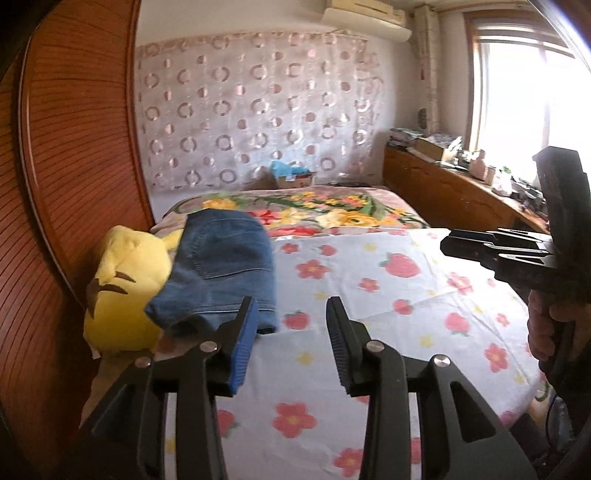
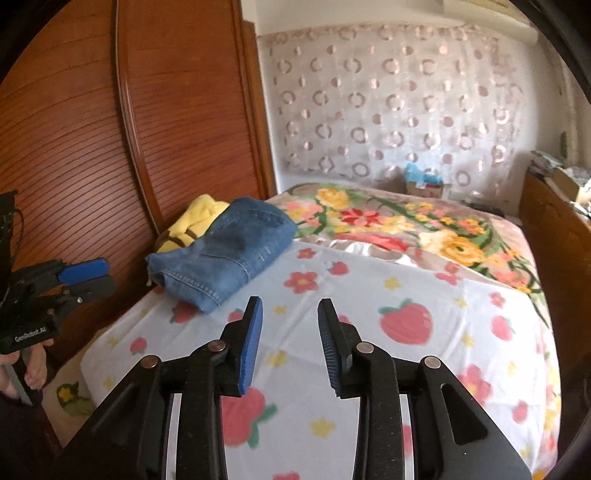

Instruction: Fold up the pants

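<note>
The bed [image 1: 369, 295] occupies most of both views, covered by a white sheet [image 2: 332, 295] printed with strawberries and flowers; a floral blanket [image 2: 406, 221] lies across its far end. A wooden slatted wardrobe [image 1: 74, 147] stands along the bed's left side. Only the left wrist view shows the window [image 1: 517, 92], the wall air conditioner [image 1: 369, 18] and the full length of the cluttered wooden sideboard [image 1: 461, 192] on the right.

The pants [image 2: 229, 251], blue denim and folded into a compact stack, lie at the left edge of the bed near the wardrobe, resting partly on a yellow plush toy [image 1: 122, 288]. The right wrist view shows the waistband end and its stitching; the left wrist view shows more of the toy's face.

The left gripper [image 1: 291, 339] is parted to a moderate gap with nothing between its pads, just beside the pants but apart from them. The right gripper [image 2: 290, 339] is likewise parted and empty, over bare sheet. Each view shows the other gripper from the side, held by a hand [image 1: 543, 332]; there the jaw gap is hard to judge.
</note>
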Demonstrator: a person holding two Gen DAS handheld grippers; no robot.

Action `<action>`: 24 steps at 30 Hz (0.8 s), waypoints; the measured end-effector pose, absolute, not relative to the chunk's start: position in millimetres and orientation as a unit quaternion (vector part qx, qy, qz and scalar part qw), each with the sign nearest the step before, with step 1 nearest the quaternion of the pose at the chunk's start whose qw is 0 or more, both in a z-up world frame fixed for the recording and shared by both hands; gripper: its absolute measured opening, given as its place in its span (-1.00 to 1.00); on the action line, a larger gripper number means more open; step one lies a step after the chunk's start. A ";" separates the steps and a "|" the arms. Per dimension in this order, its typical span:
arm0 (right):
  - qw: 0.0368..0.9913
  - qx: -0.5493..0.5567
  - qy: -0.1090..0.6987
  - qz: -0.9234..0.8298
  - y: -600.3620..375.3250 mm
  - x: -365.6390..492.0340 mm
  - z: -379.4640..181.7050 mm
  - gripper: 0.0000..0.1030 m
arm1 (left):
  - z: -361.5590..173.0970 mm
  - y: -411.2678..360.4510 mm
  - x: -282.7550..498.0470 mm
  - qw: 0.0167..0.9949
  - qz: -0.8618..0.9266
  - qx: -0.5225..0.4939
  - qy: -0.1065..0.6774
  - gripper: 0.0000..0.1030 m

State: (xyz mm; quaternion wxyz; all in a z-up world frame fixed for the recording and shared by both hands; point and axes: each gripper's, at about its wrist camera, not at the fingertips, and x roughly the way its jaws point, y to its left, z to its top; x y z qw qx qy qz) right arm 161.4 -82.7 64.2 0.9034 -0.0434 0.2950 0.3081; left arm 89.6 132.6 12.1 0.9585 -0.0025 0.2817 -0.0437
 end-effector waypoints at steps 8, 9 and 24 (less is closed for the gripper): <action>0.922 -0.026 0.263 0.282 -131.6 114.8 84.2 0.02 | 23.4 93.7 69.1 0.960 -0.064 0.006 0.271 -0.12; 0.924 -0.026 0.260 0.279 -135.8 110.2 85.9 0.03 | 24.6 89.9 67.2 0.961 -0.067 0.006 0.270 -0.11; 0.939 -0.010 0.255 0.229 -185.3 80.1 83.1 0.41 | 25.1 42.1 57.6 0.956 -0.102 0.019 0.276 0.05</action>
